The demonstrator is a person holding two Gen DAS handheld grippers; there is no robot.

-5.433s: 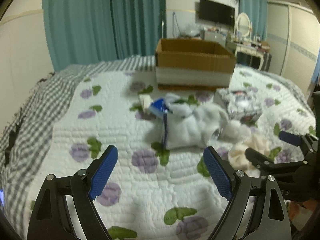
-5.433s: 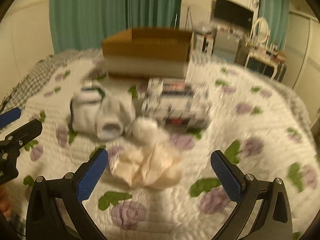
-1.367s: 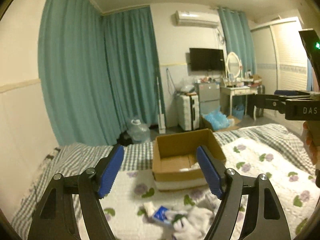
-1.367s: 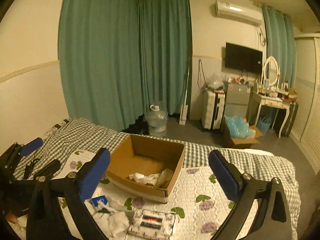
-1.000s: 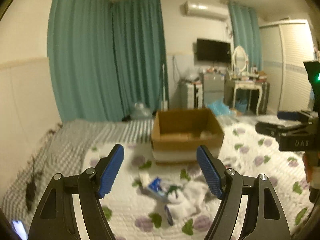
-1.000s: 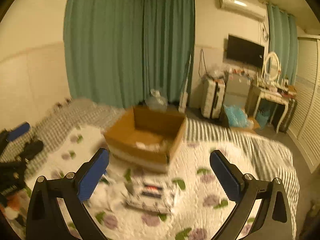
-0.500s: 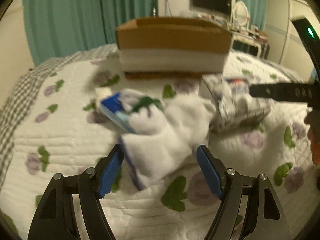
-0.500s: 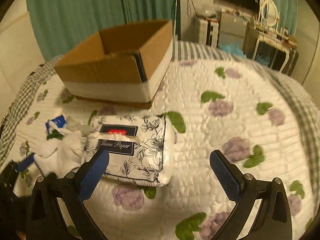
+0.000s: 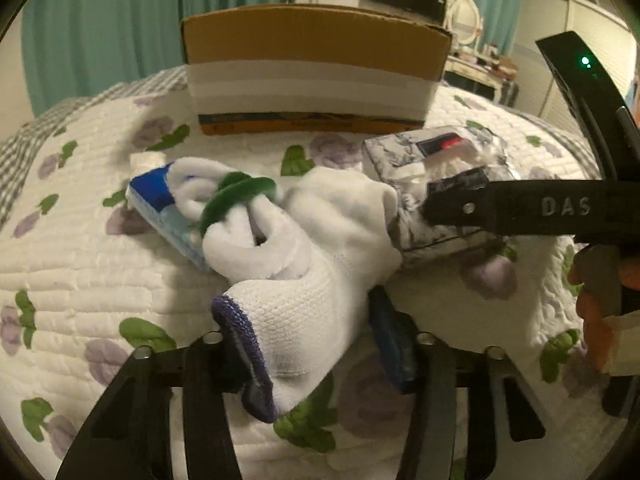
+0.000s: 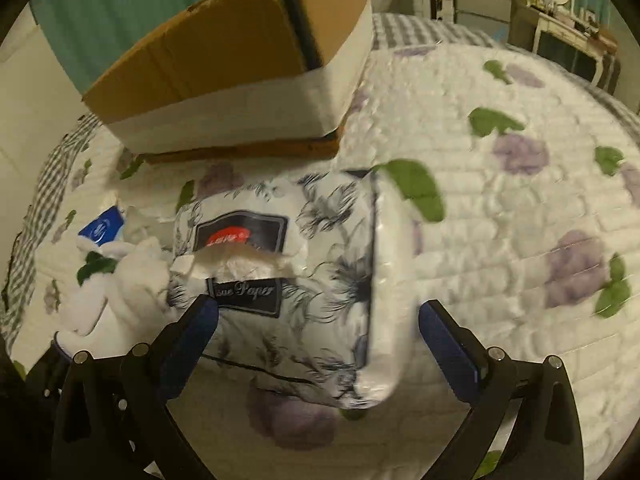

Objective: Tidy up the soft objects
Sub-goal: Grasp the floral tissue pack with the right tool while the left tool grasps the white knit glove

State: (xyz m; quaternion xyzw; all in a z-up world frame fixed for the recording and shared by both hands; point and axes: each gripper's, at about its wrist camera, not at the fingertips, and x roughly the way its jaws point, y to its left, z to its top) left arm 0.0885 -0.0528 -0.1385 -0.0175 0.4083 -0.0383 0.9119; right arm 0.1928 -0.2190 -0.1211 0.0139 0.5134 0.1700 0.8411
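Observation:
My left gripper (image 9: pixel 316 344) is closed around the cuff of a white knitted glove (image 9: pixel 304 280) with a dark blue hem, lying on the bed. A green ring (image 9: pixel 236 196) and a small blue tissue packet (image 9: pixel 160 204) lie at the glove's far end. My right gripper (image 10: pixel 316 332) is open, its blue pads either side of a floral tissue paper pack (image 10: pixel 296 280), which also shows in the left wrist view (image 9: pixel 432 184). The cardboard box (image 9: pixel 312 68) stands behind; it also shows in the right wrist view (image 10: pixel 240 68).
The quilted floral bedspread (image 10: pixel 520 240) stretches to the right. The right gripper's black body (image 9: pixel 560 208) crosses the left wrist view at the right. Teal curtains (image 9: pixel 100 32) and bedroom furniture (image 10: pixel 560 28) stand beyond the bed.
Both grippers came down from high above the bed. The left one moved onto the glove and closed on its cuff. The right one narrowed its jaws around the tissue pack.

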